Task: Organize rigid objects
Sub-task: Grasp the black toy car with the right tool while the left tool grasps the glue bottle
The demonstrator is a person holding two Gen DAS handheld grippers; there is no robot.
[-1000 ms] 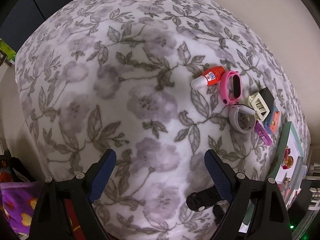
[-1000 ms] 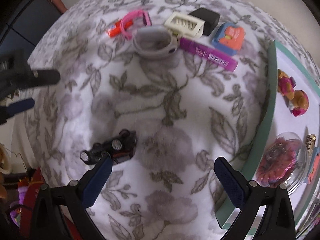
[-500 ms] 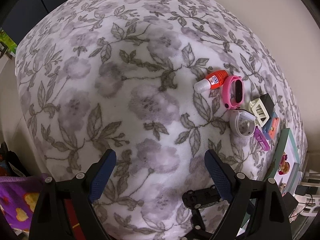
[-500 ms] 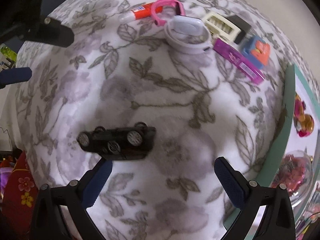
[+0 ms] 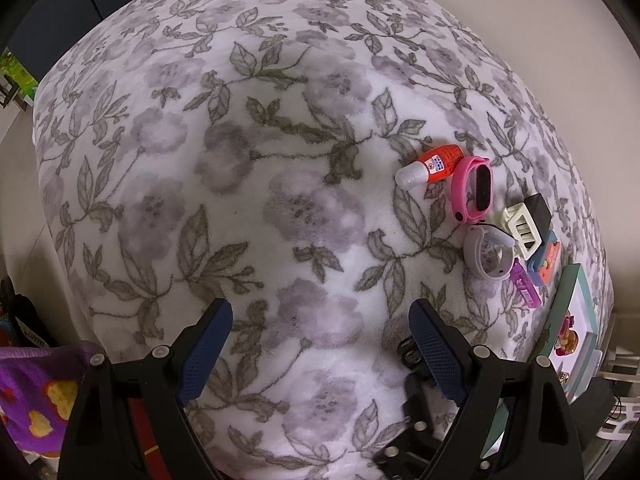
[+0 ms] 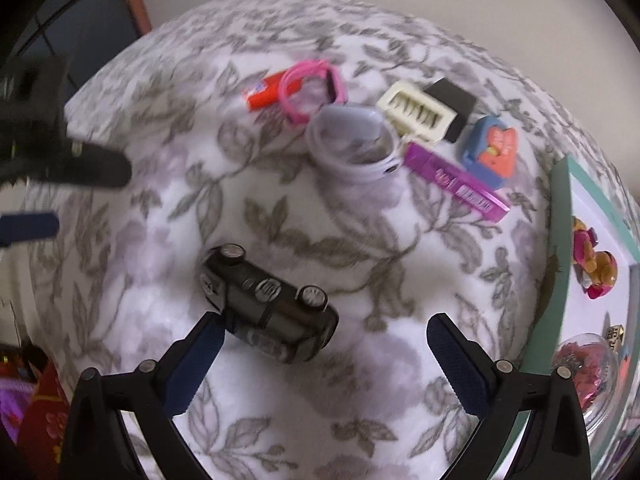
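Right-wrist view motion-blurred, clear dome [image 6: 588,384] cut off at edge

White blanket [image 5: 280,208] with grey-purple flowers and olive leaves covers the whole surface, slightly blurred in the right wrist view. Beige wall [image 5: 520,20] behind it at top and right. Dark blue panel [image 5: 60,12] at top left, with a reddish-brown strip [image 6: 138,4] along its edge. Green item [image 5: 16,72] at far left edge, too small to tell. Purple cloth [image 5: 28,396] with yellow and red shapes at bottom left, below the blanket edge. Red patterned fabric [image 6: 44,420] beside it. White rack [image 5: 620,416] and cables at lower right, partly cut off.
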